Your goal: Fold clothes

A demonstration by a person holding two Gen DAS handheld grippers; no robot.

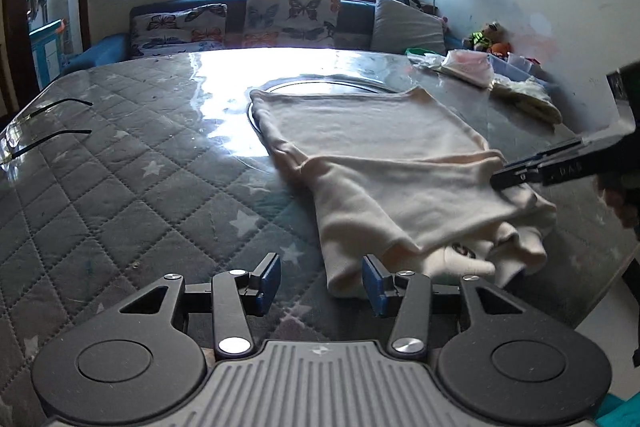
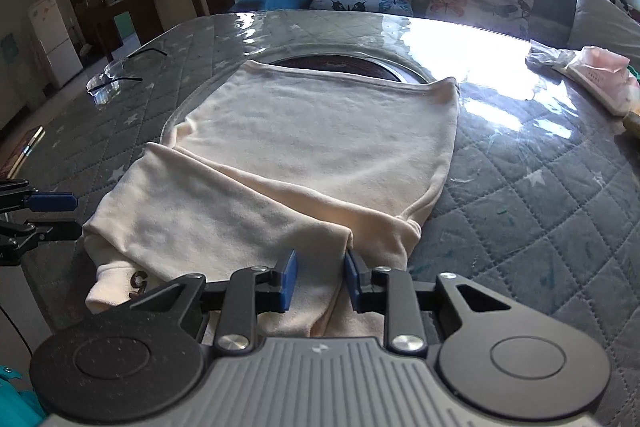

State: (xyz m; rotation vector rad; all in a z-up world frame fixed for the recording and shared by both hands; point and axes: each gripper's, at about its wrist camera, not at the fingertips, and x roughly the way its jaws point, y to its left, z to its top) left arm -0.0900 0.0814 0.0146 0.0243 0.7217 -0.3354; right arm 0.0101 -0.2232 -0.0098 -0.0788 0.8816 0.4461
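The shirt (image 2: 304,147) lies on the table (image 2: 540,187), half folded, near edge bunched. My right claw (image 2: 320,281) is partly open over that edge, gripping nothing; my left claw (image 1: 320,281) is open beside the shirt, empty. I think both should pinch near corners evenly, then lift together.

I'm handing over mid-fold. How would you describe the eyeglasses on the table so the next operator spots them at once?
Start from the round table under its quilted, star-printed cover and clear plastic sheet. From the cream garment at the middle, look toward the edge on the doorway side, away from the window. The eyeglasses lie there alone, clear lenses nearly invisible, two thin black temple arms pointing inward; everything else small is piled at the opposite edge.
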